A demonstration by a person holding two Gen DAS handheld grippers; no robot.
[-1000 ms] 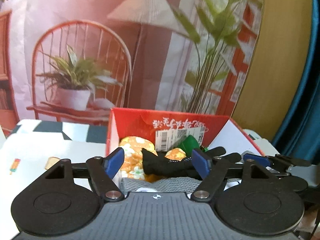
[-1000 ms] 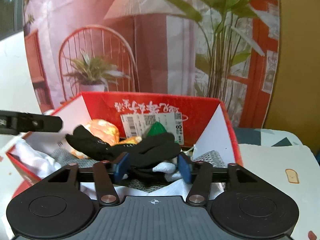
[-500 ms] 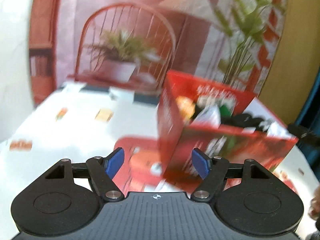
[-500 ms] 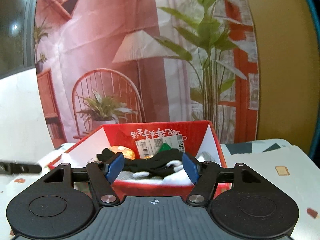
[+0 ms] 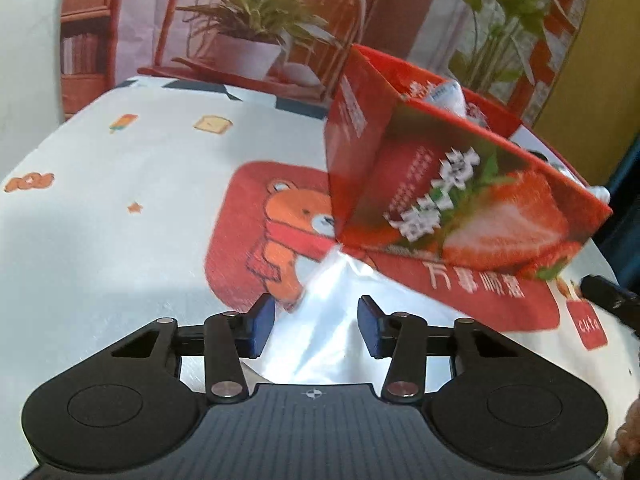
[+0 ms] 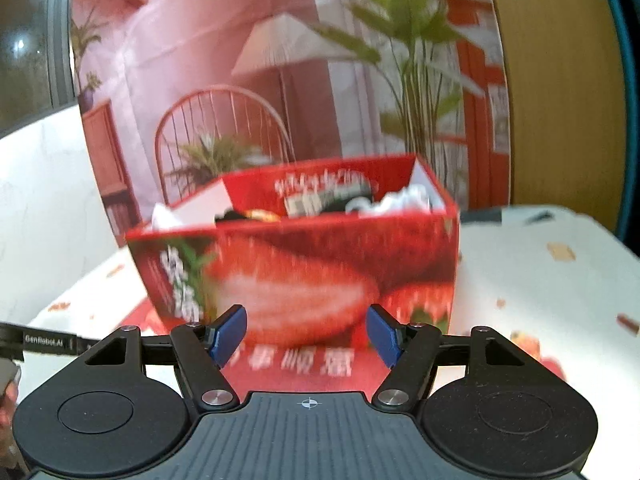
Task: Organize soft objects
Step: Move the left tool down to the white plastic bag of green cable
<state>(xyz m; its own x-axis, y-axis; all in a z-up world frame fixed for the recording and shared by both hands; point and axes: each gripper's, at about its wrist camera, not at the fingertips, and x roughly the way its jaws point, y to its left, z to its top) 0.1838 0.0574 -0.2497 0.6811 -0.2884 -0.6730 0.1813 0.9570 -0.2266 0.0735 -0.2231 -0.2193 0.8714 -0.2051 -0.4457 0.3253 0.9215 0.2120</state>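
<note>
A red strawberry-printed box (image 5: 440, 200) stands on the tablecloth, with black, white and orange soft items (image 6: 360, 200) showing over its rim. In front of the box's near corner lies a shiny white plastic bag (image 5: 332, 320). My left gripper (image 5: 317, 330) hangs low over it with its jaws closing. The bag sits between the blue pads (image 5: 262, 330), and no firm pinch shows. My right gripper (image 6: 307, 336) is open and empty, facing the box's (image 6: 300, 272) front wall from a short distance.
The white tablecloth (image 5: 120, 220) carries a red bear print (image 5: 276, 216) beside and under the box. A printed backdrop (image 6: 280, 80) hangs behind the table. A finger of the right gripper (image 5: 608, 296) shows at the right edge of the left wrist view. The left gripper's bar (image 6: 40, 344) enters the right wrist view from the left.
Both grippers have drawn back from over the box. The left one swung left and down to the plastic bag and its jaws narrowed. The right now sees the box's front.
</note>
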